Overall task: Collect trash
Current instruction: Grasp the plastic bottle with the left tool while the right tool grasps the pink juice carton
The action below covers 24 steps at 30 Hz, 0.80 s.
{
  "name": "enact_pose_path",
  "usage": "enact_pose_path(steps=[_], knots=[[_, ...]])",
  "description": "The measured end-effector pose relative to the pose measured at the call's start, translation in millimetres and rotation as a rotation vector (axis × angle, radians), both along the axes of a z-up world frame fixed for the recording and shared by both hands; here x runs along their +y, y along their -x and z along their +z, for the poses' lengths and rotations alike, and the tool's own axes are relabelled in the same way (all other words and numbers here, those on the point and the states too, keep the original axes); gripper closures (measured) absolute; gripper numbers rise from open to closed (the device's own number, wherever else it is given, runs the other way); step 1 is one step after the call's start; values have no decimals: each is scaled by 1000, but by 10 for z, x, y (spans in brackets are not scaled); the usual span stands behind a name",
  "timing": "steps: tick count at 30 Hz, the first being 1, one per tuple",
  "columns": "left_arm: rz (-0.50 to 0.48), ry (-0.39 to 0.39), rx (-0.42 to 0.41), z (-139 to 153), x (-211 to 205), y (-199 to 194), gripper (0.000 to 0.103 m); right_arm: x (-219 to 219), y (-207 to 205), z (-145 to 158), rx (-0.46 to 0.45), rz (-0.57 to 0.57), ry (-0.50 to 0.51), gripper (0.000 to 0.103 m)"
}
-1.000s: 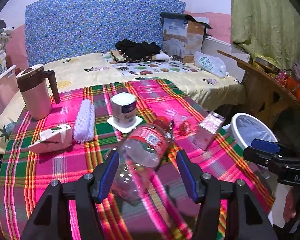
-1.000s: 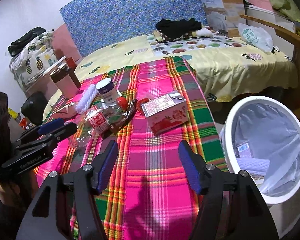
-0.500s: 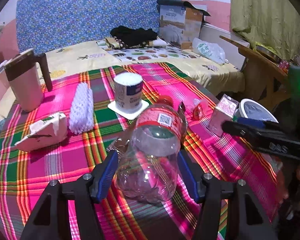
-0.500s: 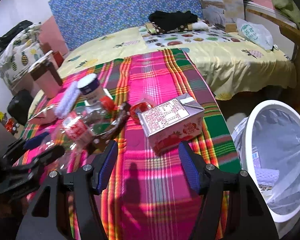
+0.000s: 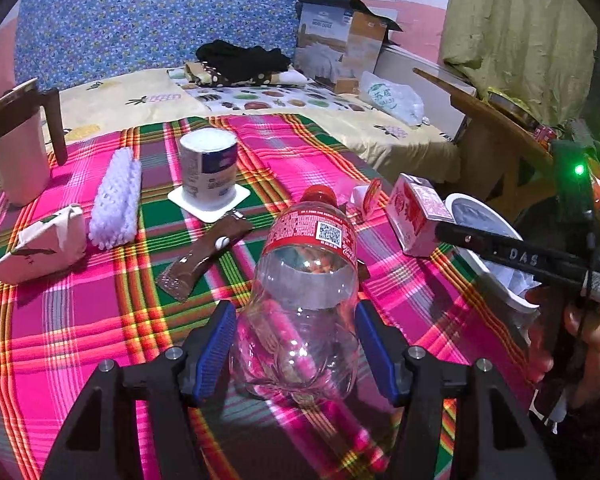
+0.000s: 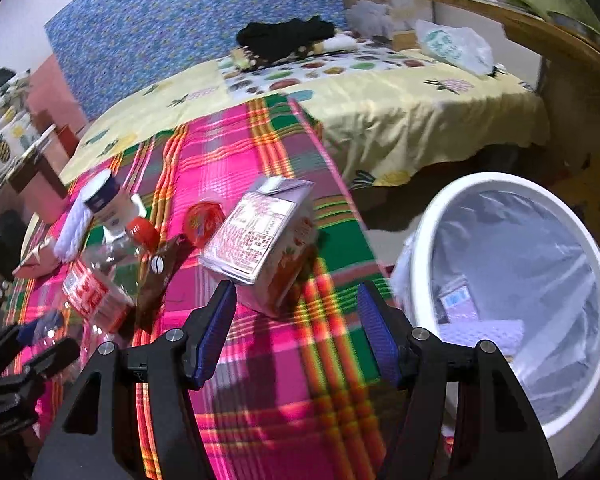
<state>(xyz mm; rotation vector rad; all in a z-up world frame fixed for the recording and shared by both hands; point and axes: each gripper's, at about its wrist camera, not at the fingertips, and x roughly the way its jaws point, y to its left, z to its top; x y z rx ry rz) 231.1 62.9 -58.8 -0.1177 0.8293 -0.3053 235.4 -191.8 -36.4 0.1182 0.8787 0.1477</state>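
A clear plastic bottle [image 5: 300, 300] with a red label and red cap lies on the plaid cloth, its base between the fingers of my open left gripper [image 5: 294, 344]; the pads stand just off its sides. The bottle also shows in the right wrist view [image 6: 100, 284]. A pink carton [image 6: 260, 244] lies just ahead of my open, empty right gripper [image 6: 296, 336]; it also shows in the left wrist view [image 5: 414, 216]. A brown wrapper [image 5: 204, 256] and a red-lidded cup [image 6: 202, 220] lie between the bottle and the carton. A white lined bin [image 6: 512, 296] stands off the table's right edge.
A white can on a coaster [image 5: 208, 168], a white knitted roll [image 5: 116, 200], a folded paper packet [image 5: 40, 244] and a mug with a brown handle [image 5: 16, 148] stand on the cloth's far left. A bed [image 6: 380, 92] lies beyond, a wooden table [image 5: 496, 128] at right.
My left gripper has moved forward, so the bottle's base now sits between its fingers. My right gripper has moved closer to the pink carton, and the bin looms larger.
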Motion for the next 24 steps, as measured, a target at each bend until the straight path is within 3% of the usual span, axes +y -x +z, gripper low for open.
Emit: enact_pose_path(steps=[7, 13, 15, 17, 24], knots=[[10, -18, 1, 1, -93, -67, 41, 232, -82, 30, -39, 32, -15, 39], [12, -54, 9, -15, -192, -153, 41, 247, -248, -88, -6, 30, 2, 39], [15, -55, 9, -6, -210, -169, 41, 234, -253, -95, 1, 32, -1, 43], [20, -49, 5, 20, -215, -181, 41, 214, -242, -92, 4, 37, -5, 59], [16, -67, 33, -14, -269, -301, 41, 164, -194, -80, 4, 56, -21, 64]])
